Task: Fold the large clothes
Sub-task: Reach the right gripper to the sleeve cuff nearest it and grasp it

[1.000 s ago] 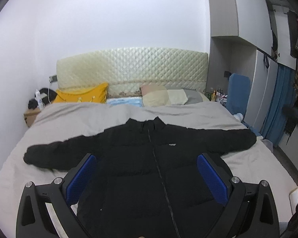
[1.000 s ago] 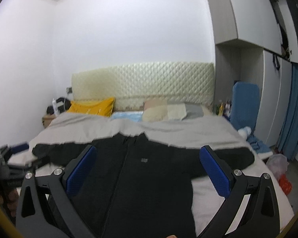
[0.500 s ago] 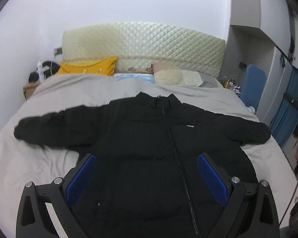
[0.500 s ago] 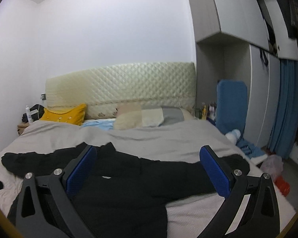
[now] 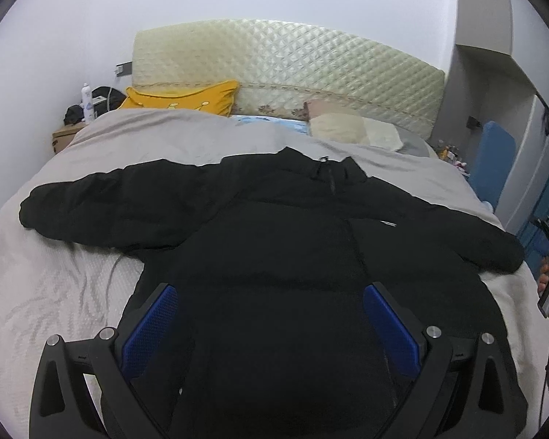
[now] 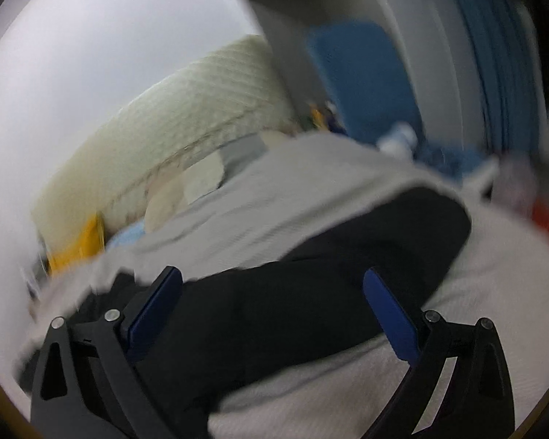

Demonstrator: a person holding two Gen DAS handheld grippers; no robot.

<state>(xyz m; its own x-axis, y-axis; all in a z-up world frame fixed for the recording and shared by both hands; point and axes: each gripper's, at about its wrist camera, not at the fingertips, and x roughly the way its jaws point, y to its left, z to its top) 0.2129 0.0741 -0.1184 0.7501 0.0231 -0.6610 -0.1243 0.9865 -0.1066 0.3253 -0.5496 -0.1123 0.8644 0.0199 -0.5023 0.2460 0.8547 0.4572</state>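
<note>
The black jacket [image 5: 282, 256] lies flat on the bed [image 5: 55, 292], front side up, the zipper closed and both sleeves spread out to the sides. It is directly under and ahead of the left tool [image 5: 271, 325], whose two blue pads stand wide apart above the body of the jacket and hold nothing. The right tool [image 6: 274, 314] is also released, with its fingers apart over one sleeve [image 6: 366, 248], which runs ahead of it toward the bed edge; this view is blurred and tilted, so I cannot tell if it touches the cloth. No fold is visible yet, so in my judgement the task is only at the start: both sleeves and the body are left to fold. Beyond the jacket are a yellow pillow [image 5: 183, 97] and the quilted headboard [image 5: 285, 58]
</note>
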